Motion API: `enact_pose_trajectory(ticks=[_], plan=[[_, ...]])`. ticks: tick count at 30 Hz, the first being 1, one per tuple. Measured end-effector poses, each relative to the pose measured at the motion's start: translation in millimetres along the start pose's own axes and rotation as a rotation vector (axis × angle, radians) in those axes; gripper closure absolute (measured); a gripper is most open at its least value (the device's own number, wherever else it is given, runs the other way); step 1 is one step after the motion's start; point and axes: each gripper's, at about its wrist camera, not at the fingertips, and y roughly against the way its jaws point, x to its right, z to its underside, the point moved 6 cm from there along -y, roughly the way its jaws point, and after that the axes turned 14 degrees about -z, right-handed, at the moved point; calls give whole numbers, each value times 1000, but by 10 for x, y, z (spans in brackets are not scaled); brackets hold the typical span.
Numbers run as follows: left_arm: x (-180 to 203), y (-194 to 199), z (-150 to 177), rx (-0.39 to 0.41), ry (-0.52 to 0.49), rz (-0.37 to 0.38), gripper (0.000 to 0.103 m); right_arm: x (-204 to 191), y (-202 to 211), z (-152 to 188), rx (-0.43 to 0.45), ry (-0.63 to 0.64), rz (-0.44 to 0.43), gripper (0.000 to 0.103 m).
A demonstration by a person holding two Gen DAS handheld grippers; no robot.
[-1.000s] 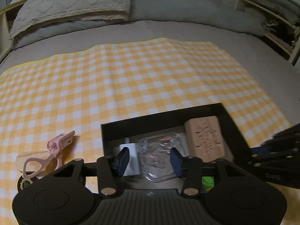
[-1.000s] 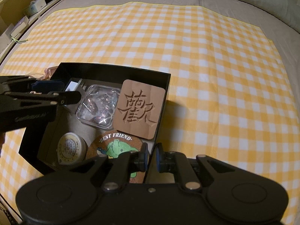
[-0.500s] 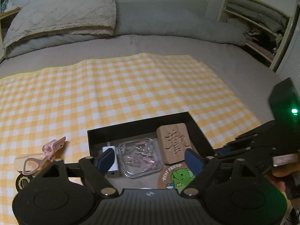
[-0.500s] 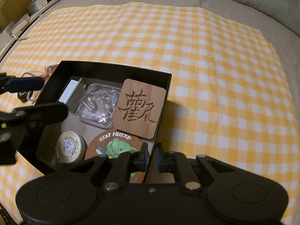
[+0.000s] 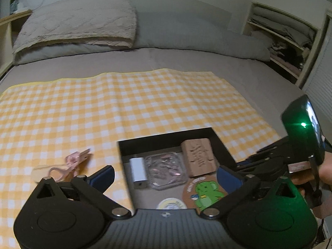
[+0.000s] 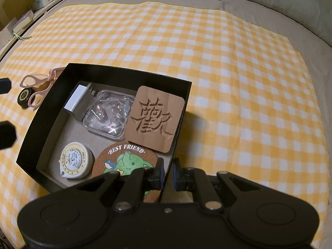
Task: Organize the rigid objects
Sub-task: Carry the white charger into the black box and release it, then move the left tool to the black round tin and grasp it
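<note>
Clamping the near wall of the black box (image 6: 187, 95), the right gripper (image 6: 167, 173) has its jaws pinched on that thin wall with the blue pads on either side of it, so a tug or twist of that hand could tip or drag the whole box and slide its contents together. Nearest that grip inside the box lies one round cork coaster (image 6: 124, 159) printed with a green animal, partly under the gripper's fingers, and beside it one round tape measure (image 6: 75, 159). Next out sit one carved wooden square (image 6: 155, 118) leaning against the wall, one clear plastic case (image 6: 108, 114) and one white charger block (image 6: 75, 100), making five things packed close. The wooden square looks likeliest to flop flat onto the coaster if the box is jolted. The left gripper (image 5: 165, 176) hangs above the box with nothing between its jaws, which are opening wide and holding nothing. Outside the box on the yellow checked cloth (image 6: 228, 62) lie one pink eyelash curler (image 6: 36, 92) and one small black round tin (image 6: 25, 96), touching each other; these two appear to be what is left to put away. Reaching for the curler could go wrong if a pad catches a loop and knocks the tin, which could roll off. Beyond the cloth, one pillow (image 5: 78, 29) rests on the grey bed.
</note>
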Motion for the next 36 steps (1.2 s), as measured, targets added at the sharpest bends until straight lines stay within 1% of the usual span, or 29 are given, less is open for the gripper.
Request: enact_pose_trajectory(ticks=[6, 12, 16, 21, 27, 30, 32, 36], plan=[[-449, -8, 36, -1, 58, -65, 0, -25, -25, 0, 2, 20, 23, 95], [-944, -72, 93, -16, 104, -145, 0, 2, -23, -7, 7, -13, 9, 95], [-1287, -177, 163, -47, 127, -213, 0, -4, -14, -3, -2, -8, 9, 95], [-1620, -328, 266, -109, 174, -238, 0, -8, -20, -9, -7, 0, 14, 94], [-1785, -509, 341, -164, 161, -266, 2, -13, -67, 9, -23, -9, 10, 93], [-1862, -598, 370, -192, 177, -270, 9, -14, -78, 8, -21, -16, 4, 92], [-1888, -642, 394, -205, 167, -279, 11, 0, -86, 4, -23, -21, 2, 93], [-1878, -739, 448, -234, 131, -279, 19, 8, -87, 7, -18, -23, 13, 93]])
